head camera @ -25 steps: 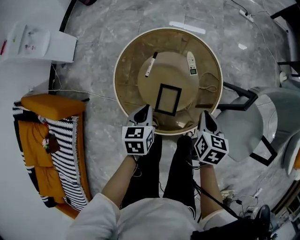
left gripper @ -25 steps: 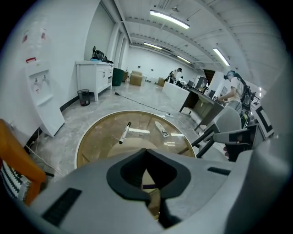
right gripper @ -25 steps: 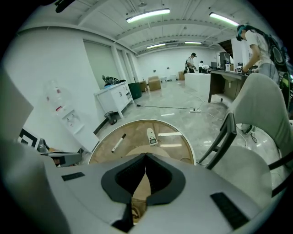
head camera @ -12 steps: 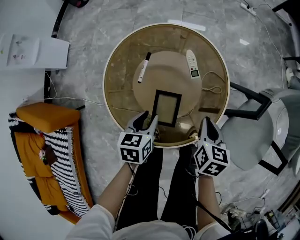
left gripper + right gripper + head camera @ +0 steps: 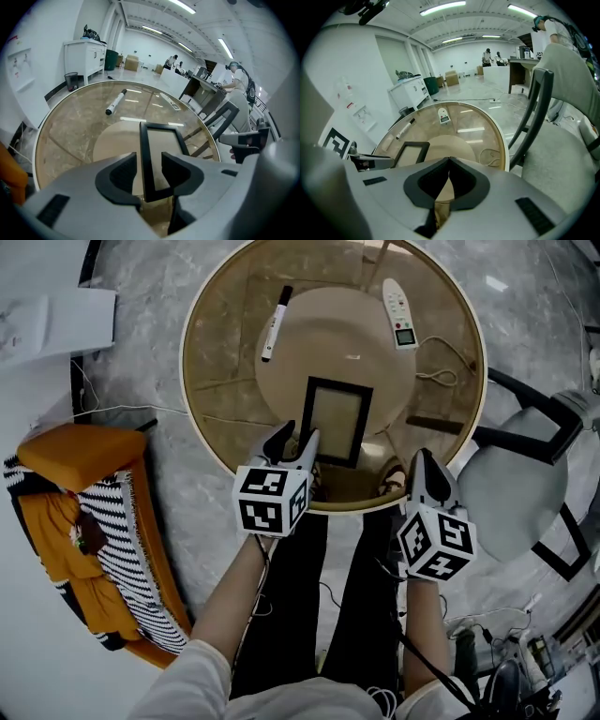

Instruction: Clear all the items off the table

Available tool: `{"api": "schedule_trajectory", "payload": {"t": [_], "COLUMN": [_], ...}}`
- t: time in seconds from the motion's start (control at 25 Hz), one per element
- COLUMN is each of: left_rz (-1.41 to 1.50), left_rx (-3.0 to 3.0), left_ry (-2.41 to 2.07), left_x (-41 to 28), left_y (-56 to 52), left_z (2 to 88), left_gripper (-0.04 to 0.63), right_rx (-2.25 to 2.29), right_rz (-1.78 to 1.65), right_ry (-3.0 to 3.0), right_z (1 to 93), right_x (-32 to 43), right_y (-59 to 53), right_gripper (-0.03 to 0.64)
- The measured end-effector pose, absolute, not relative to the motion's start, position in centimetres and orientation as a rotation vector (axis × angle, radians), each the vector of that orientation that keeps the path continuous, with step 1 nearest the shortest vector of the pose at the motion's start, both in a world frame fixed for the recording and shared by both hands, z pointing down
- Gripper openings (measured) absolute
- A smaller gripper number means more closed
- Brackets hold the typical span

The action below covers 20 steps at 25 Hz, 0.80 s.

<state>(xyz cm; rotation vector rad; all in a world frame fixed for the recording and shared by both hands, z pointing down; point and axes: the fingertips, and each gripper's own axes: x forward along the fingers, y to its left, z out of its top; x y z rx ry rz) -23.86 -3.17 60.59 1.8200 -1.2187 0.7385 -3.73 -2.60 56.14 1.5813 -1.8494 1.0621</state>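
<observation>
Black frame (image 5: 336, 418) edge loose between left gripper (image 5: 149, 161) fingers (image 5: 119, 176) just opening, right gripper (image 5: 449, 161) fingers clenched empty

Frame (image 5: 336, 420) corner probably behind fingers (image 5: 281, 441)

Grey marble floor (image 5: 141, 296), seen from above. A grey chair (image 5: 511, 488) stands right of the round glass table (image 5: 220, 352). An orange cushion (image 5: 80, 454) on striped fabric (image 5: 122, 540) lies at the left. White walls (image 5: 356, 70), a white cabinet (image 5: 84, 54) (far left) and ceiling strip lights (image 5: 442, 7) enclose the hall.
</observation>
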Motion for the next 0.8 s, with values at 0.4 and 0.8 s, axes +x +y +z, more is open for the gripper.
{"api": "schedule_trajectory", "payload": {"t": [0.4, 0.8], "left_rz": [0.799, 0.837], "left_rx": [1.751, 1.668], "left_ry": [-1.173, -1.115], "left_x": [-23.7, -23.6], "left_y": [-4.0, -4.4], "left_z": [62.2, 62.5], "left_gripper": [0.164, 0.123], "right_rx": [1.534, 1.510], "right_rz": [1.028, 1.061], "right_ry": [-1.861, -1.851], "right_z": [56.5, 57.6], "right_x": [-4.3, -4.9], "right_y": [-4.4, -4.8], "right_gripper": [0.023, 0.023]}}
